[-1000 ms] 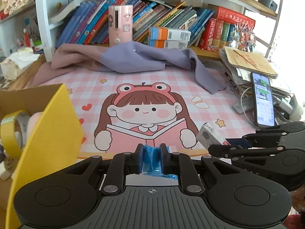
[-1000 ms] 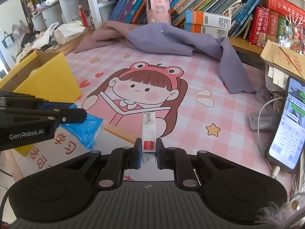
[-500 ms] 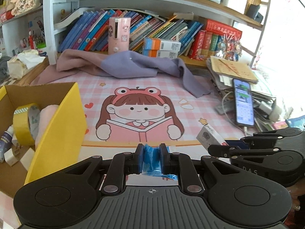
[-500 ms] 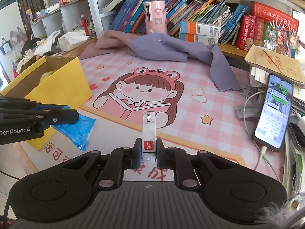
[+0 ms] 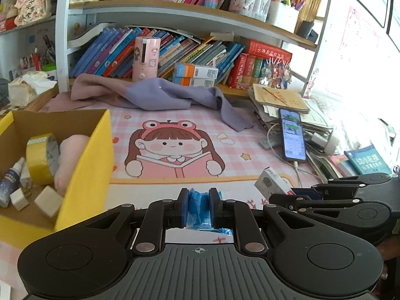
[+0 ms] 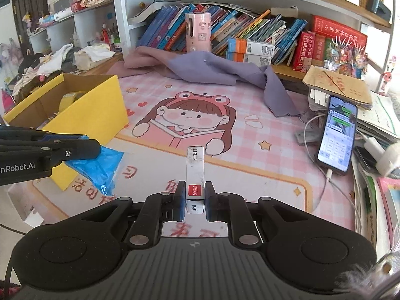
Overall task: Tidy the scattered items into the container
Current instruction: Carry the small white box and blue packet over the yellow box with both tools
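My left gripper is shut on a crumpled blue plastic bag, held above the mat just right of the yellow cardboard box. The box holds a yellow tape roll, a pink soft item, a small spray bottle and white blocks. My right gripper is shut on a small white staples box with a red label, held above the mat's front edge. In the right wrist view the blue bag hangs from the left gripper beside the yellow box.
A pink cartoon desk mat covers the desk. A purple cloth lies at the back under a bookshelf. A phone on a cable and stacked papers sit at the right. A pink cylinder stands at the back.
Both grippers have risen and drawn back with their loads still held. The view now looks down into the yellow box, which shows more of its contents.
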The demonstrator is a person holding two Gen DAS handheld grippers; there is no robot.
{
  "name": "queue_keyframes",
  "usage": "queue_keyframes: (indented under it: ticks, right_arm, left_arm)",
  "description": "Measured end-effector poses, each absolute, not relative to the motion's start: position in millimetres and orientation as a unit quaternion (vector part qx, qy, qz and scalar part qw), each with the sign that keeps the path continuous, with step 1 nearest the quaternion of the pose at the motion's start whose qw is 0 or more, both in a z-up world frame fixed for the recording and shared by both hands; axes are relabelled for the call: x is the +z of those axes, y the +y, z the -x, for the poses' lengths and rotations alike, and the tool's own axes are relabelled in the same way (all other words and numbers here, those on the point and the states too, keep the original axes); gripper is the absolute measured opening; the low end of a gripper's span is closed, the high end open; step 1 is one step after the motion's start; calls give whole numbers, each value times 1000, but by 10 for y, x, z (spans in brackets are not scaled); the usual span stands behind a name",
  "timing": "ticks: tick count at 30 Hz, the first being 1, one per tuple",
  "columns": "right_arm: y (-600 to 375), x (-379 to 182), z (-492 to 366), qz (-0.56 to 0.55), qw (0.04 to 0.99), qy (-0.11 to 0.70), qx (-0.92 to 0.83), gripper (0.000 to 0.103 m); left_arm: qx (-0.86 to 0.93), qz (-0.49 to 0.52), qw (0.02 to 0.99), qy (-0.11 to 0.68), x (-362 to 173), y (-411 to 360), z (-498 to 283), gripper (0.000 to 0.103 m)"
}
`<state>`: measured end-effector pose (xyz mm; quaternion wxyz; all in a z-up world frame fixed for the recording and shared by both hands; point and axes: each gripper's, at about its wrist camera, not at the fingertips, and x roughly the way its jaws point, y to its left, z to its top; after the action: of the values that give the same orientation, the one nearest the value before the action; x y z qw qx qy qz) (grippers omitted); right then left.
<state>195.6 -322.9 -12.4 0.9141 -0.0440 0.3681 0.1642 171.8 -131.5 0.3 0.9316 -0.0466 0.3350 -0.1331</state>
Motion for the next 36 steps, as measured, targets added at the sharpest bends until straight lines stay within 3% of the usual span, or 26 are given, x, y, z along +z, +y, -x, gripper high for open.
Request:
queue_keyframes:
  ticks: [19, 36]
  right_arm:
    - [-2460, -24, -911, 51, 918, 363, 153, 14]
    - [-1592, -43, -568, 82, 900, 369, 218, 14]
  left_arm:
    - [-143, 69, 929, 334, 3, -514, -808, 15]
    - [-77, 72, 935, 339, -37, 232, -289, 15]
